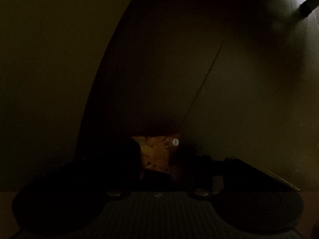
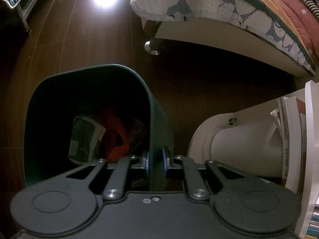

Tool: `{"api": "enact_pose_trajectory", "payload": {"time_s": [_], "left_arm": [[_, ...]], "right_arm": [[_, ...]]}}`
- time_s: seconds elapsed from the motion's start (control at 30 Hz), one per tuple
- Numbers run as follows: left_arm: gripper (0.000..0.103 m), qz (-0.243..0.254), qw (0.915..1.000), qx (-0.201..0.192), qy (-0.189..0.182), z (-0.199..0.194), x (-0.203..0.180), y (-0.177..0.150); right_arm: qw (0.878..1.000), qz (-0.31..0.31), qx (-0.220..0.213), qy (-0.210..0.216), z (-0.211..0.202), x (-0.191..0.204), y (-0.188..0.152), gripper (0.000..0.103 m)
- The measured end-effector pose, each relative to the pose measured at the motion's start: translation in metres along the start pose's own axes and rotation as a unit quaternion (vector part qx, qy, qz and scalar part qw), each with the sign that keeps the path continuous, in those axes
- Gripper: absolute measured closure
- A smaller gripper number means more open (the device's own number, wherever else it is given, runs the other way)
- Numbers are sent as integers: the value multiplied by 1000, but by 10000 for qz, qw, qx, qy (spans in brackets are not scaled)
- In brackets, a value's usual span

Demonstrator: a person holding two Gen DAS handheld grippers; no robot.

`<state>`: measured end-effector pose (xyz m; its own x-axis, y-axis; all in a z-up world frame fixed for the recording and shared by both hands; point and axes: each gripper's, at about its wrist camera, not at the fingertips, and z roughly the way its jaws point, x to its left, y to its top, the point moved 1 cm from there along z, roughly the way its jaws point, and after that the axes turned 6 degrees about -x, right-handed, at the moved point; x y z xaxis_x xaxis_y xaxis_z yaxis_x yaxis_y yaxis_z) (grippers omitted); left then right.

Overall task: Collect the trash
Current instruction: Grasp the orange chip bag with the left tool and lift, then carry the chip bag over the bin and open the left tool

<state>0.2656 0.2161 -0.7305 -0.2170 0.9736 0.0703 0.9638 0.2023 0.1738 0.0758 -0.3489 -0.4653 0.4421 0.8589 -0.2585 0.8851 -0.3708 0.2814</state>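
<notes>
In the left wrist view, low at the centre of the frame, an orange snack packet (image 1: pixel 159 153) sits between the left gripper (image 1: pixel 159 159) fingers, which are lost in darkness (pinching or spread, I cannot tell). In the right wrist view, the right gripper (image 2: pixel 155 159) points down at lower centre, its blue pads (image 2: pixel 147 160) pressed on the near wall of the green trash bin (image 2: pixel 157 115), whose dim inside holds paper and something orange.

Right gripper (image 2: pixel 155 160) jaws clamped narrow; left gripper (image 1: pixel 159 159) lost in darkness.

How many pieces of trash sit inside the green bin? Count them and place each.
3 visible in the green bin: a grey printed wrapper at left, an orange-red piece in the middle, a dark wrapper at right. More may be hidden in the dark.
</notes>
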Motion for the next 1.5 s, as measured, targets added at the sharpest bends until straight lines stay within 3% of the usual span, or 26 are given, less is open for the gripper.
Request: {"api": "enact_pose_trajectory", "payload": {"time_s": [0.17, 0.3, 0.4, 0.47, 0.63, 0.83, 0.97, 1.07, 1.17, 1.27, 1.5], "left_arm": [[64, 220, 9996, 44, -188, -19, -15, -2], [64, 576, 9953, -94, -773, -58, -48, 2], [64, 1135, 9850, -323, -1257, -99, -89, 5], [64, 1642, 9718, -540, -1603, -133, -121, 1], [64, 2725, 9257, -908, -2462, -213, -188, -27], [64, 3901, 8430, -973, -3574, -290, -262, -79], [64, 4553, 7954, -938, -3890, -323, -305, -121], [64, 4863, 7712, -864, -4015, -322, -333, -145], [64, 5175, 7549, -838, -3940, -318, -369, -167], [64, 5344, 7510, -664, -3822, -311, -384, -184], [64, 5640, 7533, -280, -3371, -268, -421, -210]], "right_arm": [[10000, 17, 2, 2, 0, -1, 0, 92], [10000, 52, -12, -30, 0, -1, -1, 92], [10000, 67, -22, -42, 0, 0, -1, 92], [10000, 74, -27, -46, -1, 0, -1, 92], [10000, 55, -32, -40, -2, 1, -2, 92], [10000, 21, -56, -75, -2, 3, -1, 93], [9999, -87, -57, -93, -4, 8, -2, 93], [9998, -172, -50, -118, -5, 11, -3, 93], [9996, -237, -83, -126, -5, 13, -3, 93], [9996, -253, -94, -95, -5, 13, -1, 93], [9995, -297, -133, -38, -7, 11, -3, 93]]}}
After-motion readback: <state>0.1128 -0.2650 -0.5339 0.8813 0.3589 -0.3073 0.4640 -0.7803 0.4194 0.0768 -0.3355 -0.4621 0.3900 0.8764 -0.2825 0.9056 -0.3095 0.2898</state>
